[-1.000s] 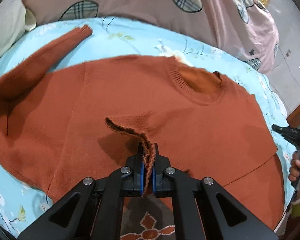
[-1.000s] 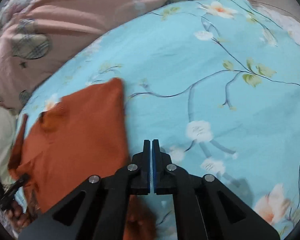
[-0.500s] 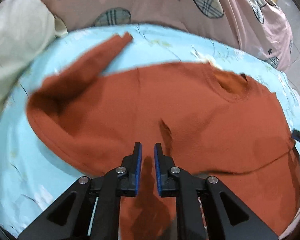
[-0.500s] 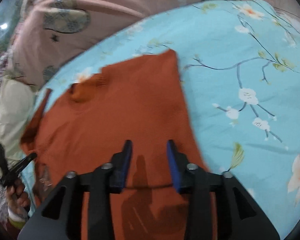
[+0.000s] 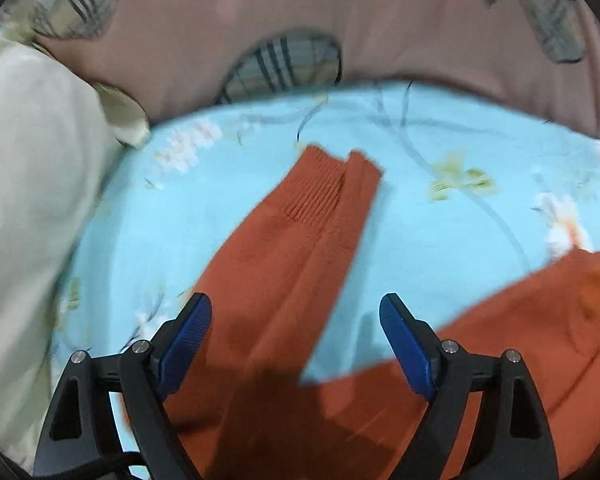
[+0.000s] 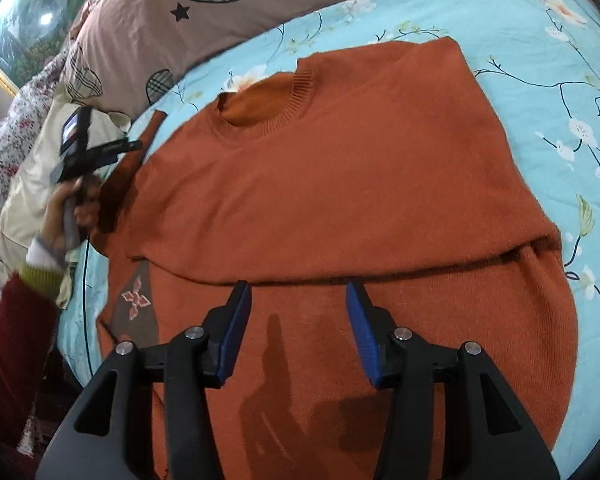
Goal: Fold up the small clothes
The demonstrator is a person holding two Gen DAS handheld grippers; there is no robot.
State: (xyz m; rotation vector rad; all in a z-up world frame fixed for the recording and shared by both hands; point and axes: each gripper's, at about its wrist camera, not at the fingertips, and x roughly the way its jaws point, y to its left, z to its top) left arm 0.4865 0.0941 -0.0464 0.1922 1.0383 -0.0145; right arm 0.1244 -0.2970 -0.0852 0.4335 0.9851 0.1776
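Rust-orange sweater [image 6: 340, 184] lies spread on the floral bedsheet [image 5: 440, 200]; its sleeve [image 5: 300, 240] runs toward twelve o'clock between the left gripper's [image 5: 296, 320] wide-open, empty jaws. The right gripper [image 6: 296, 308] gapes empty over the folded body.

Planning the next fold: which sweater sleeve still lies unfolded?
The sleeve by the left tongs, stretched out over the blue sheet; the other is tucked away.

Matt rust knit sweater [image 6: 340, 184] lies on smooth printed cotton sheet [image 5: 440, 216].

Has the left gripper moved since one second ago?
Yes. The left gripper let go of the sweater's hem and went left to the outstretched sleeve, nearer the cream pillow; its fingers now open.
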